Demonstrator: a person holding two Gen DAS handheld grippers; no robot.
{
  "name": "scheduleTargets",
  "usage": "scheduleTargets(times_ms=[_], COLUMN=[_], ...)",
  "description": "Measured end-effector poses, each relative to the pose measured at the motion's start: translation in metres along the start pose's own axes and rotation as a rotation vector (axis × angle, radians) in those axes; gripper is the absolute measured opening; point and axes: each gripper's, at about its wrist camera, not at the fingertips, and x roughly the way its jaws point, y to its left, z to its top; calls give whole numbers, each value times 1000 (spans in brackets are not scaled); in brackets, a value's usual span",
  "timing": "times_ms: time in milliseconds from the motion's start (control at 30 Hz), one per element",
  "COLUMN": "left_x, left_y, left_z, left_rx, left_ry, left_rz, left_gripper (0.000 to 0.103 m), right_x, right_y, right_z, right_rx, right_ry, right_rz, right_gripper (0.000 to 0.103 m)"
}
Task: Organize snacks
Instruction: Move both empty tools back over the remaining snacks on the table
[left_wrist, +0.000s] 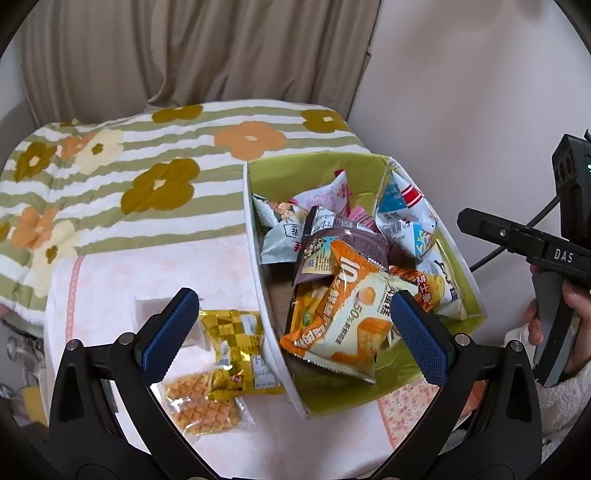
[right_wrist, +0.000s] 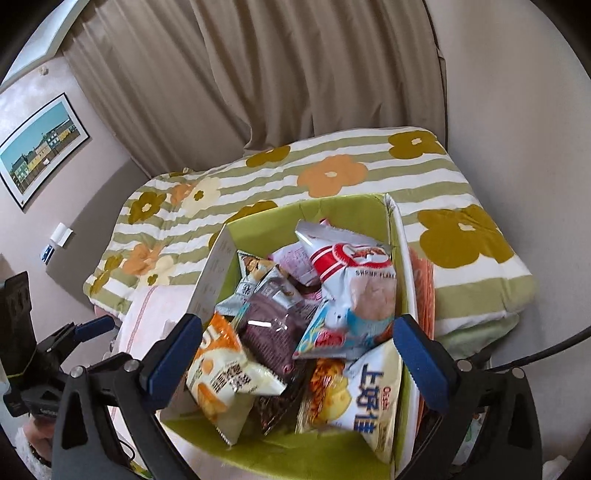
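A green-lined storage box (left_wrist: 258, 229) (right_wrist: 221, 258) sits on the bed, filled with several snack bags. An orange-and-white bag (left_wrist: 343, 314) (right_wrist: 221, 373) lies at its near end, a purple bag (left_wrist: 343, 240) (right_wrist: 269, 328) behind it, a blue shrimp-flakes bag (left_wrist: 402, 210) (right_wrist: 354, 288) at the right. Outside the box on the pink sheet lie a gold-wrapped snack (left_wrist: 236, 347) and a clear waffle pack (left_wrist: 203, 410). My left gripper (left_wrist: 295, 328) is open and empty, hovering above the box's left wall and the gold snack. My right gripper (right_wrist: 299, 347) is open and empty above the box.
A striped flower-print quilt (left_wrist: 129, 177) (right_wrist: 332, 173) covers the far half of the bed. Beige curtains (left_wrist: 203, 48) hang behind. A white wall (left_wrist: 461, 110) runs along the right. A framed picture (right_wrist: 40, 144) hangs on the left wall.
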Motion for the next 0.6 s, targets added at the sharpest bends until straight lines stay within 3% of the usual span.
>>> scheduleTargets(times_ms=[333,600], left_x=[-57,-100], left_y=[18,74], left_z=[-17,-38], left_rx=[-39,-91], left_ry=[-77,-129], left_rz=[63,116], left_gripper=[103,103], right_x=[-31,-46], right_y=[35,101], right_z=[-3,-14], right_rx=[-106,-217], right_ry=[-40,-105], right_rz=[44,50], right_gripper=[103,103])
